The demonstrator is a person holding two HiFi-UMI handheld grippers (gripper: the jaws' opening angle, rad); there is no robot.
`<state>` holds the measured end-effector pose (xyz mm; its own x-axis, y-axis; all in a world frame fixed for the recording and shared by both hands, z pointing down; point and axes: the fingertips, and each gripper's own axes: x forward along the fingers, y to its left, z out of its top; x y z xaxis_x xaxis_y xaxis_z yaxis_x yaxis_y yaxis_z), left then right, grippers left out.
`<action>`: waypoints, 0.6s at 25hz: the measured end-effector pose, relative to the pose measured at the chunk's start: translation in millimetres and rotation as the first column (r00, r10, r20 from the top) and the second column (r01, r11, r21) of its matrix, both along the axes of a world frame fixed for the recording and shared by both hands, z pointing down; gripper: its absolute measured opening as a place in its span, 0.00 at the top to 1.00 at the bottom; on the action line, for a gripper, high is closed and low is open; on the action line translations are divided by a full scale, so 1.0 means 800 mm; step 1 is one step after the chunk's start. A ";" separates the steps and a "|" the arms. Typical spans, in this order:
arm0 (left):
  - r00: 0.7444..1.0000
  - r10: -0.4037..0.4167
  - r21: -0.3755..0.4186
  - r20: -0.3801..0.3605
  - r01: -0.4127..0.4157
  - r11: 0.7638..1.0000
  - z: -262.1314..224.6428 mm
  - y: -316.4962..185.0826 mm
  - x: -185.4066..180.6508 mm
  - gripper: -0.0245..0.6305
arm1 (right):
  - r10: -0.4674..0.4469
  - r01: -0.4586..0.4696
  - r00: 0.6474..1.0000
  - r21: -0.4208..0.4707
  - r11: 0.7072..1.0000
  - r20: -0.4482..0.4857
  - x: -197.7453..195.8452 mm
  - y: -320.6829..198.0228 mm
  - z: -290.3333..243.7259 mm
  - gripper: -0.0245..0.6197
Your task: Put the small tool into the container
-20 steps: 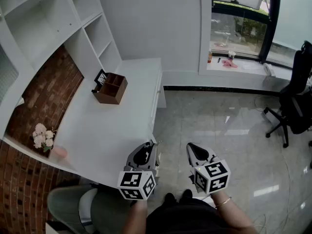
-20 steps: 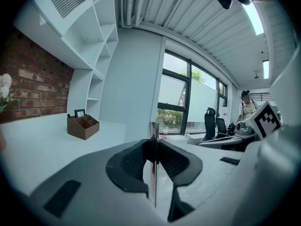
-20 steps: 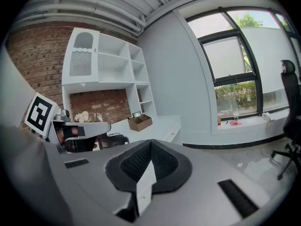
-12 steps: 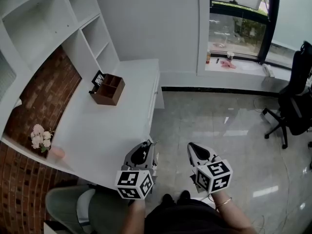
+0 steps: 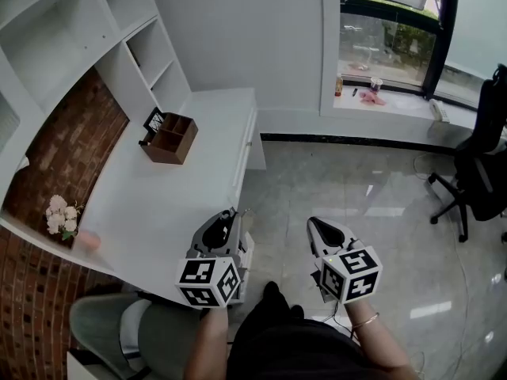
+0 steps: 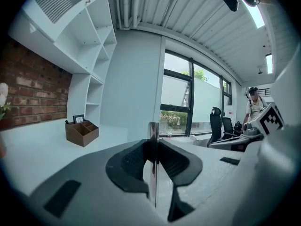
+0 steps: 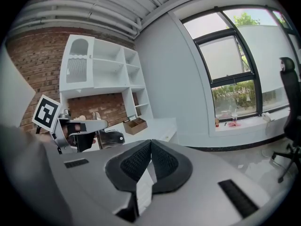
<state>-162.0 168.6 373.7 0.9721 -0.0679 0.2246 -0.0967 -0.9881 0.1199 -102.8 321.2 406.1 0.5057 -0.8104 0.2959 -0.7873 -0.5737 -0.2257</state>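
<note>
**Small tool** (image 6: 153, 128): thin flat metal strip, upright, pinched edge-on in the left gripper (image 5: 230, 216). Jaws narrow, pads pressing both of its faces.

**Left gripper, place:** near right edge of the table (image 5: 158, 204), just at the person's body.

**Container** (image 5: 168, 137): brown wooden organiser, open top, split into compartments. It stands at the far end of the table, well apart from the tool. A small framed picture (image 5: 153, 119) is just beside it on the far left.

**Right gripper** (image 7: 150, 147): jaws together, nothing between them. It is held over the floor, right of the table.

**Step in hand (judged):** carrying the tool to the container, most of the way still to go.

**Handling notes (judged):**
- A strip this thin may pivot in the pads, so grip firmly and carry it level.
- Bring it above one open compartment and lower it end first.
- Let go only once the lower end sits inside the walls
</note>
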 end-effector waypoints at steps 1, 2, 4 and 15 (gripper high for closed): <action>1.000 -0.005 -0.001 0.005 0.005 1.000 0.002 -0.002 0.006 0.84 | -0.002 0.002 1.000 0.001 1.000 0.002 0.006 -0.001 0.000 0.96; 1.000 -0.010 -0.002 0.008 0.010 1.000 0.004 -0.005 0.014 0.84 | -0.003 0.003 1.000 0.001 1.000 0.001 0.013 -0.002 0.001 0.96; 1.000 -0.018 -0.005 0.013 0.018 1.000 0.007 -0.012 0.031 0.84 | -0.004 0.004 1.000 0.003 1.000 0.004 0.030 -0.008 0.002 0.96; 0.998 -0.052 -0.011 0.040 0.052 0.999 0.037 -0.100 0.158 0.84 | -0.029 0.029 0.999 0.006 1.000 0.022 0.162 -0.097 0.015 0.96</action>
